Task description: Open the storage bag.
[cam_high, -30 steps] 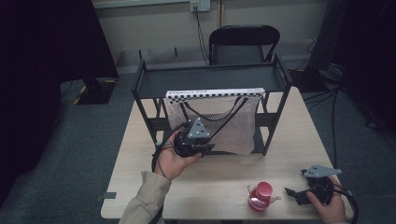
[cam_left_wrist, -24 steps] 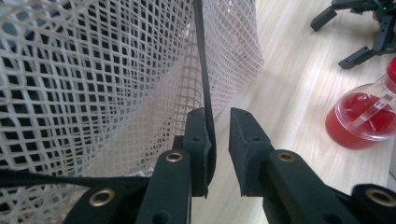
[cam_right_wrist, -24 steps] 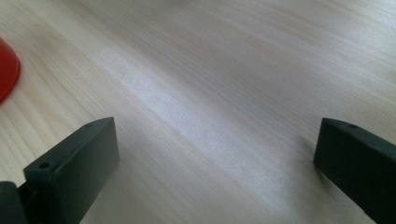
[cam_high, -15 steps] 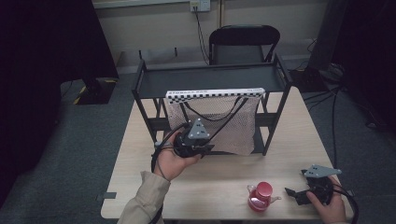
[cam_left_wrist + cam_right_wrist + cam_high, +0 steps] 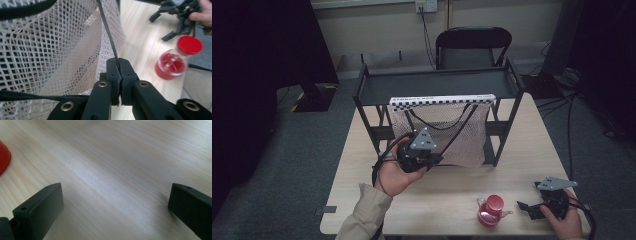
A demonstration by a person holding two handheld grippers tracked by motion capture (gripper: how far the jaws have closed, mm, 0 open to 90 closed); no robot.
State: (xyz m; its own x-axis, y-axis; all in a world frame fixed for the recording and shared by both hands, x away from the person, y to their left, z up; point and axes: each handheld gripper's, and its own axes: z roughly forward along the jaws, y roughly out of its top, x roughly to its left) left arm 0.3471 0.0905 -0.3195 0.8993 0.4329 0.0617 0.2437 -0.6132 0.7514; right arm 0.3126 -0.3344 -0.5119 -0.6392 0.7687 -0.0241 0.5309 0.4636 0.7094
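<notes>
A white mesh bag [image 5: 442, 130] with black straps hangs from the black rack [image 5: 437, 84], a checkered strip along its top edge. My left gripper [image 5: 433, 161] is at the bag's lower left and is shut on one black strap [image 5: 107, 30], which runs up out of the closed jaws [image 5: 120, 72]. The mesh [image 5: 50, 57] lies just behind them. My right gripper [image 5: 524, 210] rests low over the table at the front right, open with bare wood between its jaws [image 5: 115, 200]. A small clear bottle of red liquid with a red cap [image 5: 491, 211] lies just left of it.
The wooden table [image 5: 447, 195] carries the two-level black rack across its far half. A black folding chair [image 5: 472, 45] stands behind the table. Cables trail on the floor at the right. The red bottle [image 5: 178, 60] and the other gripper [image 5: 175, 20] lie beyond the bag.
</notes>
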